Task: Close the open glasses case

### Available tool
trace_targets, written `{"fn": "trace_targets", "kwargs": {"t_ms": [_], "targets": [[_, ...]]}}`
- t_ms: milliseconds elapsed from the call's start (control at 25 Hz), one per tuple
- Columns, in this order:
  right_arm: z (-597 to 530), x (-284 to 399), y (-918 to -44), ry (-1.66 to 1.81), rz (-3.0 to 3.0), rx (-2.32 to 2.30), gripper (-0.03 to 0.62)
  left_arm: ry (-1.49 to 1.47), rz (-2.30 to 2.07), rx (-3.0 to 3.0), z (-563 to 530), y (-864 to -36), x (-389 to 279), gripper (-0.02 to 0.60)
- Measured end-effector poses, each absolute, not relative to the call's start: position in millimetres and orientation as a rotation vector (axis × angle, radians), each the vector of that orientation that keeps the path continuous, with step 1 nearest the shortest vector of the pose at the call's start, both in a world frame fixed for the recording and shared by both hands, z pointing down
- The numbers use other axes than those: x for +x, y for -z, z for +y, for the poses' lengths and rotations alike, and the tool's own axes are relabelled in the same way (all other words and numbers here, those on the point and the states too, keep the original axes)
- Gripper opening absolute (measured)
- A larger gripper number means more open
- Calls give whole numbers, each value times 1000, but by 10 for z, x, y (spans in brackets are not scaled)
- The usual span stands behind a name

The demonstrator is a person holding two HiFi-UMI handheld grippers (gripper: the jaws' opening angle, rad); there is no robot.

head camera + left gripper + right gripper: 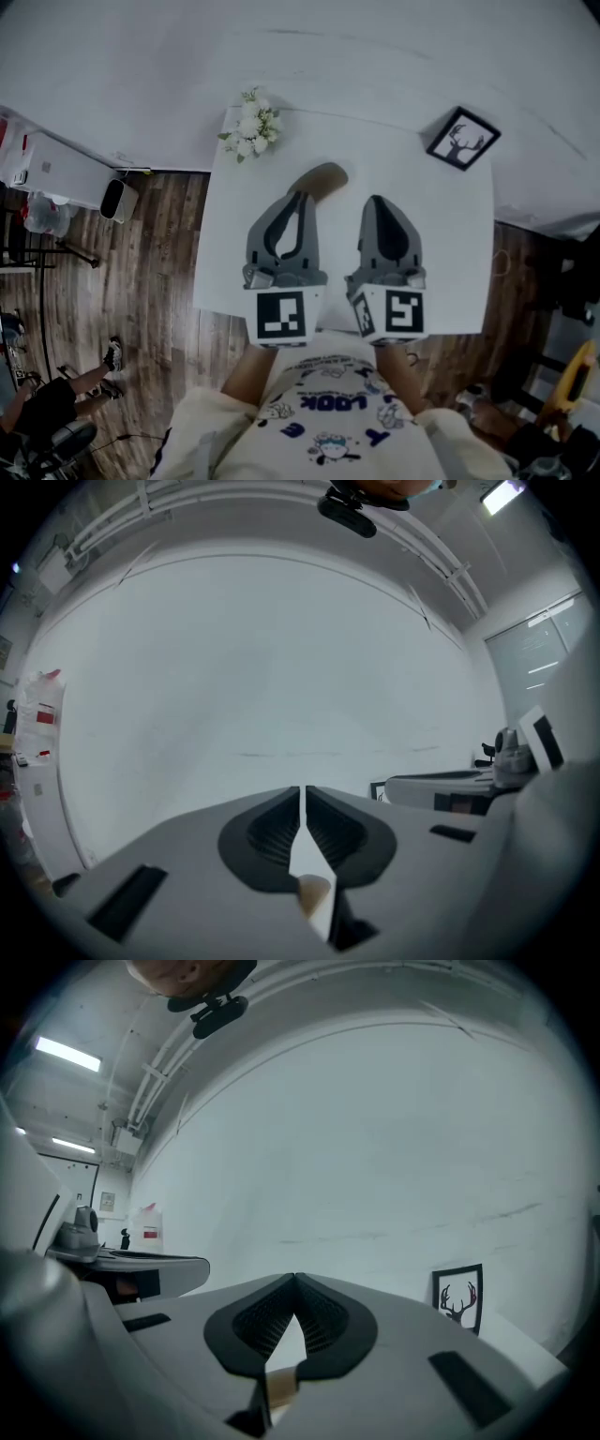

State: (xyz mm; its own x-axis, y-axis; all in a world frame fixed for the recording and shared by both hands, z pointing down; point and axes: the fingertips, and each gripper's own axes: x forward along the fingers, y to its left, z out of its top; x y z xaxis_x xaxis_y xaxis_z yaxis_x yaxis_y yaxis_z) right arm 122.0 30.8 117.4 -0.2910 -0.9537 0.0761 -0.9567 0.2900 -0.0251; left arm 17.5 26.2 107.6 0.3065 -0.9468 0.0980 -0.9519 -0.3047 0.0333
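- Left gripper [300, 197]: held level above the near edge of the counter [450, 234], marker cube towards the person. In the left gripper view the jaws stand all but together, with a thin slit of light between the ribbed pads and nothing in it. It is released and empty.
- Right gripper [375, 201]: held beside the left one at about the same height. In the right gripper view the jaw tips meet, clenched on nothing.
- Judgement: both tools point at the far wall rather than down at the counter, which suggests a rest pose clear of the work, not an approach.
- Glasses case [323, 175]: a brown oblong lying on the counter just beyond the left gripper's tips, its near end hidden behind that gripper. Neither tool touches it. From this angle it cannot be told whether the lid is down.
- Flowers [251, 124]: a white bunch at the far left corner, well clear of the case.
- Framed deer picture [463, 138]: propped at the far right corner, also out of the working area.
- Judgement: the middle of the counter is left free around the case for access.
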Motion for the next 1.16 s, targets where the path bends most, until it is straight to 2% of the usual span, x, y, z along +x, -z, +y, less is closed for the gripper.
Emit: {"fn": "trace_targets", "kwargs": {"t_ms": [1160], "targets": [[233,1299,-1104,-80,-2501,1837,0,-141,-1887,2486,242,-990,231,20]]}}
